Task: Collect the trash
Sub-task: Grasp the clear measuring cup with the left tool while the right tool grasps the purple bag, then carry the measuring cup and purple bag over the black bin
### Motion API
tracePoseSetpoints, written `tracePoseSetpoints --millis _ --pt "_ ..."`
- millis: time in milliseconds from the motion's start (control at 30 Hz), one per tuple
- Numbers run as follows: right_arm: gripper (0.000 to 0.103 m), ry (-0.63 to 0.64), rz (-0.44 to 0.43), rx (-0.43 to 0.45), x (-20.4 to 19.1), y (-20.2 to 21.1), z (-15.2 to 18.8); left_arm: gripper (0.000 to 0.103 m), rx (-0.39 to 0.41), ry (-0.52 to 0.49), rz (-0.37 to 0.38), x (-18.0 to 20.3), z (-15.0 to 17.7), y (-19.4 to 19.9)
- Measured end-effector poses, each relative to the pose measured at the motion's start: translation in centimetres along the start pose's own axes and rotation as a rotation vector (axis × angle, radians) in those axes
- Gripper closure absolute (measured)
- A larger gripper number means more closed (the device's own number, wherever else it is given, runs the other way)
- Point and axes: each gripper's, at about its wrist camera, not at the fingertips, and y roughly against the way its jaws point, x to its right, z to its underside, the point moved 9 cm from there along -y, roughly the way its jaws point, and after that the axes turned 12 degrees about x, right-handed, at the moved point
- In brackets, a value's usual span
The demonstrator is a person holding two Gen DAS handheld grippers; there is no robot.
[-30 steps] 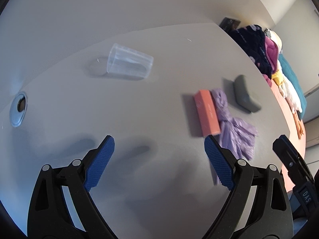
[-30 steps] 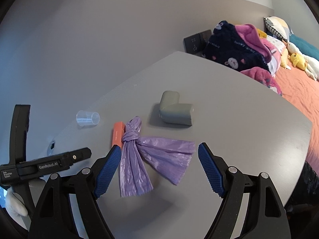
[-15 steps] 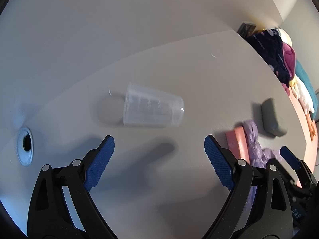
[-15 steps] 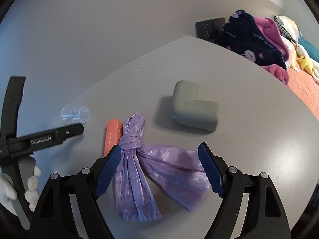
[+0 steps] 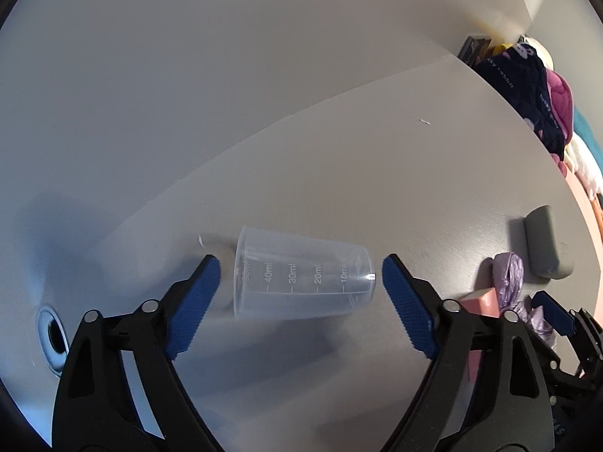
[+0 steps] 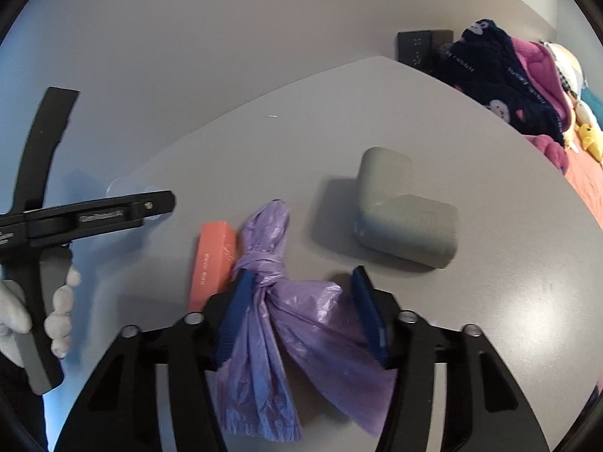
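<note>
A clear plastic measuring cup (image 5: pixel 301 273) lies on its side on the grey table (image 5: pixel 414 196). My left gripper (image 5: pixel 301 286) is open, its blue pads on either side of the cup, not touching it. A knotted purple plastic bag (image 6: pixel 286 312) lies flat in the right wrist view. My right gripper (image 6: pixel 301 301) is open but narrowed, its jaws straddling the bag just below the knot. An orange box (image 6: pixel 213 260) lies against the bag's left side. The bag (image 5: pixel 512 282) and box (image 5: pixel 482 301) also show in the left wrist view.
A grey L-shaped foam piece (image 6: pixel 403 211) lies right of the bag. A cable hole (image 5: pixel 52 335) sits at the table's left. Dark and pink clothes (image 6: pixel 501 75) and a wall socket (image 6: pixel 418 47) are at the far right. The left gripper's body (image 6: pixel 86 216) crosses the right wrist view.
My left gripper has moved forward until the cup sits between its pads. My right gripper has moved down over the purple bag and its jaws have narrowed around it.
</note>
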Motion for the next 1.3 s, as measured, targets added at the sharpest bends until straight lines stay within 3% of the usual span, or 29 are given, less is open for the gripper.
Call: tracePoseSetpoints --millis 167,200,267,700,1300 --pt "0.078 -0.004 -0.031 0.007 -0.6 0.3 0.0 0.043 0.013 -0.025 0.013 0.4 -0.5 0.1" --pt "0.084 -0.004 -0.035 0.01 -0.7 0.4 -0.1 0.043 0.013 -0.027 0.017 0.4 -0.5 0.1" --pt "0.086 -0.008 -0.043 0.013 -0.9 0.7 -0.1 0.043 0.014 -0.028 0.021 0.4 -0.5 0.2" --pt "0.087 -0.028 -0.077 0.054 -1.8 3.9 -0.9 0.044 0.051 -0.019 0.046 1.7 -0.5 3.7" --pt "0.087 -0.064 -0.059 0.161 0.2 11.5 -1.0 0.044 0.097 -0.075 0.131 9.1 0.7 9.3"
